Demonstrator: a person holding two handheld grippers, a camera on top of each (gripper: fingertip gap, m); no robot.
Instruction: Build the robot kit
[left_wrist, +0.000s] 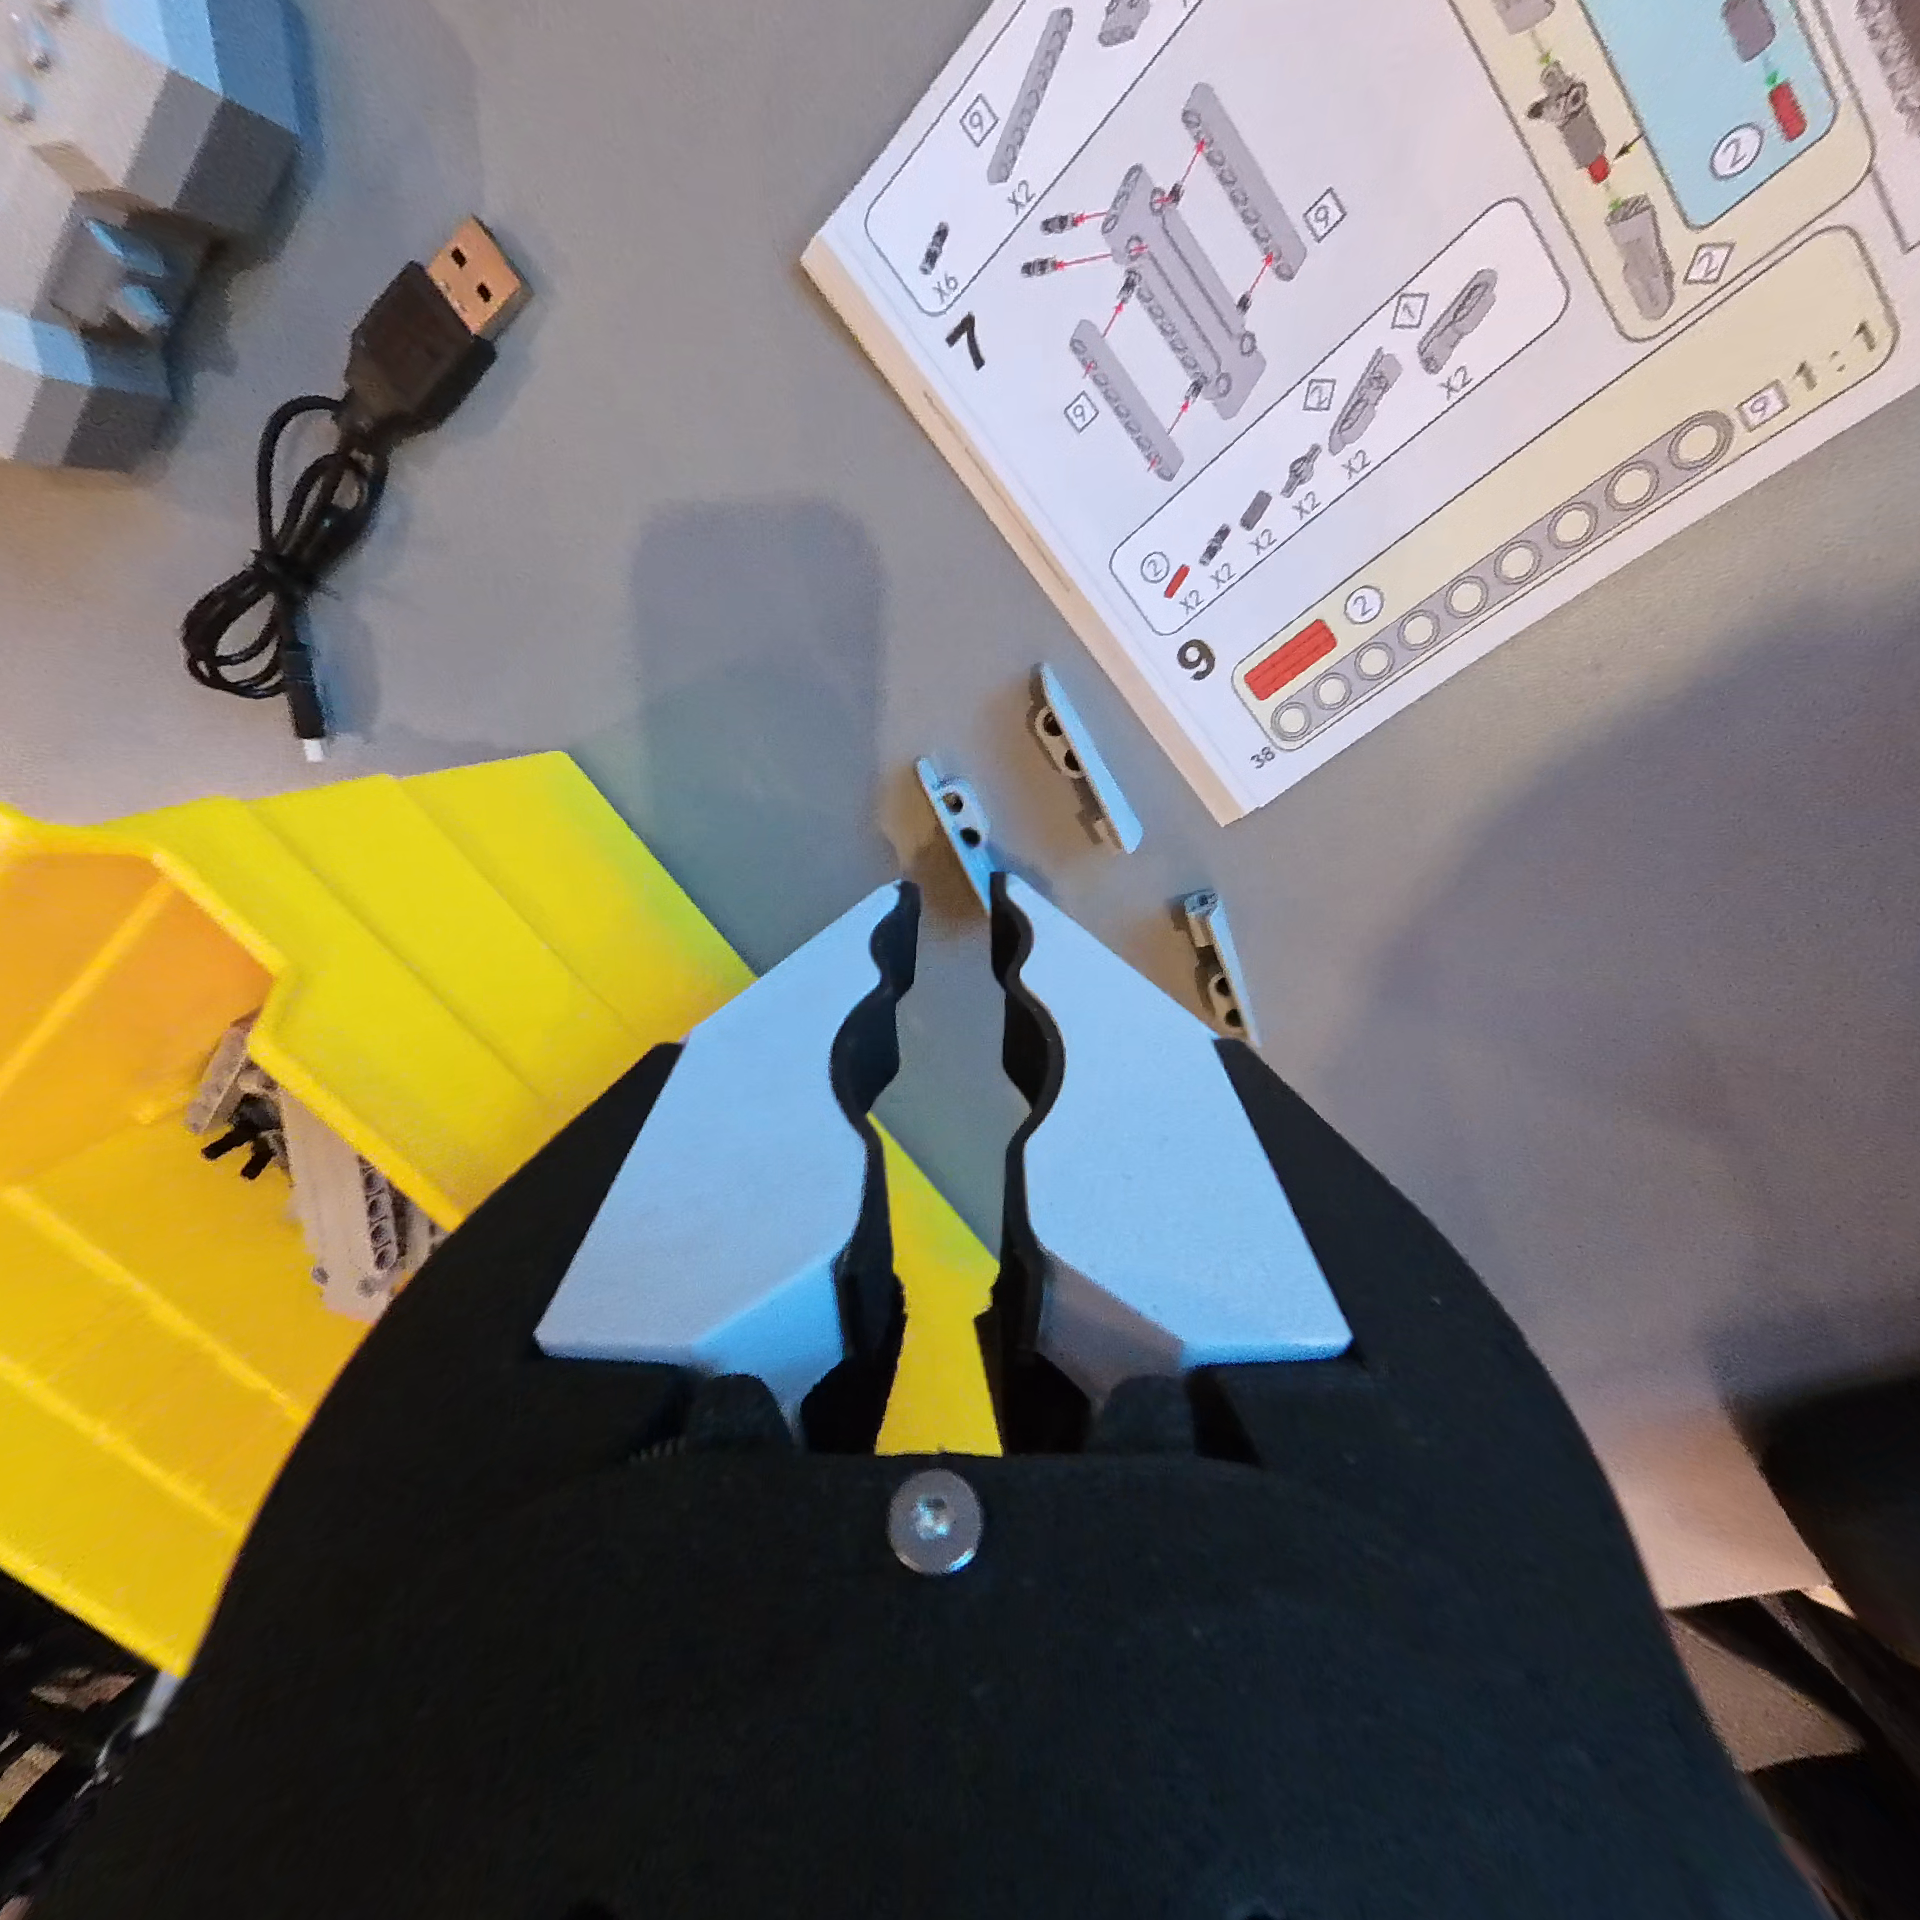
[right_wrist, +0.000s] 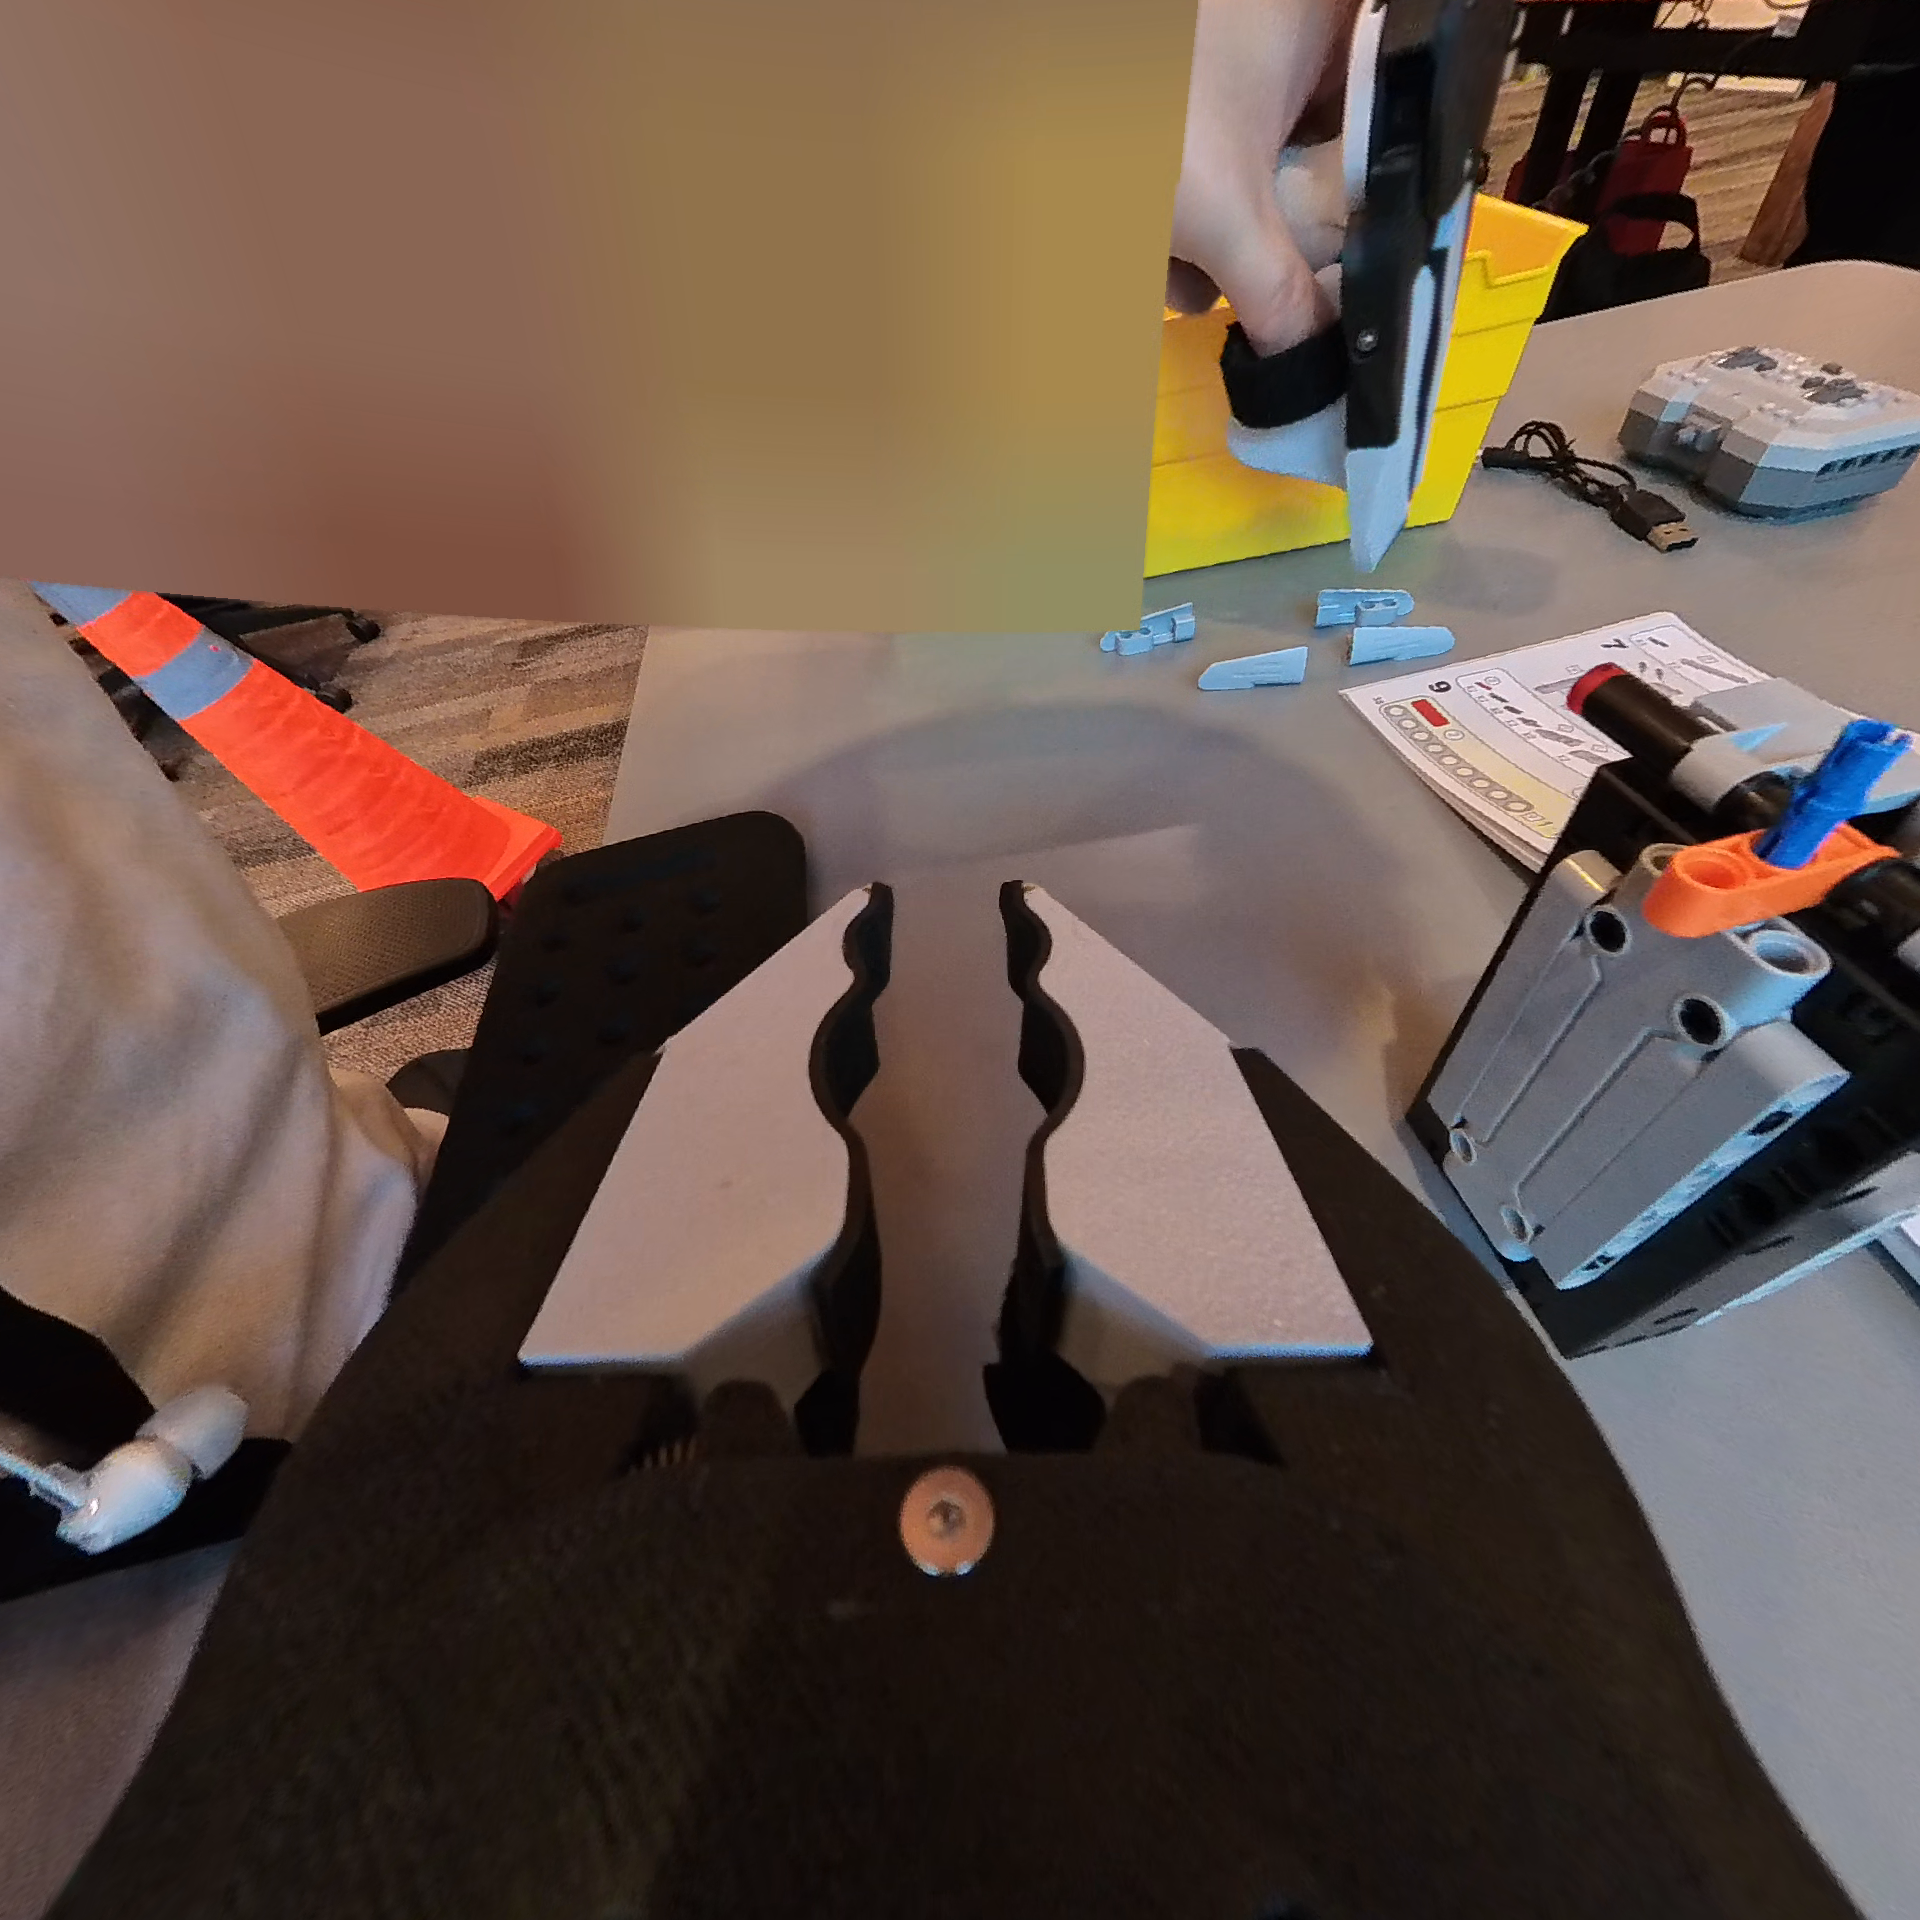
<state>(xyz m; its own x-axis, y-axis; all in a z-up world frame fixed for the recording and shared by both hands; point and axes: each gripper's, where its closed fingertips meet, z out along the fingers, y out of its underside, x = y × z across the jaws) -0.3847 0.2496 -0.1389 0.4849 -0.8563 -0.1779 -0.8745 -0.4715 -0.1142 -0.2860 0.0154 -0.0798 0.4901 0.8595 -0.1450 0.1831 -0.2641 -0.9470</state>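
The bin (left_wrist: 312, 935) lies left of the left gripper (left_wrist: 954, 899), which hangs over the table (left_wrist: 623, 416) with jaws slightly parted, holding nothing. A grey panel (left_wrist: 961, 826) sits just past its tips, long axis roughly in line with the fingers; two more panels (left_wrist: 1081, 774) lie to the right. The right gripper (right_wrist: 943, 894), part open and empty, is well apart from them, beside the grey block (right_wrist: 1621, 1091)

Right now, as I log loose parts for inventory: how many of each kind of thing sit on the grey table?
Pale blue panel pieces: 4
Yellow bin: 1
Black USB cable: 1
Instruction booklet: 1
Grey control box: 1
Grey motor assembly: 1
Total: 9
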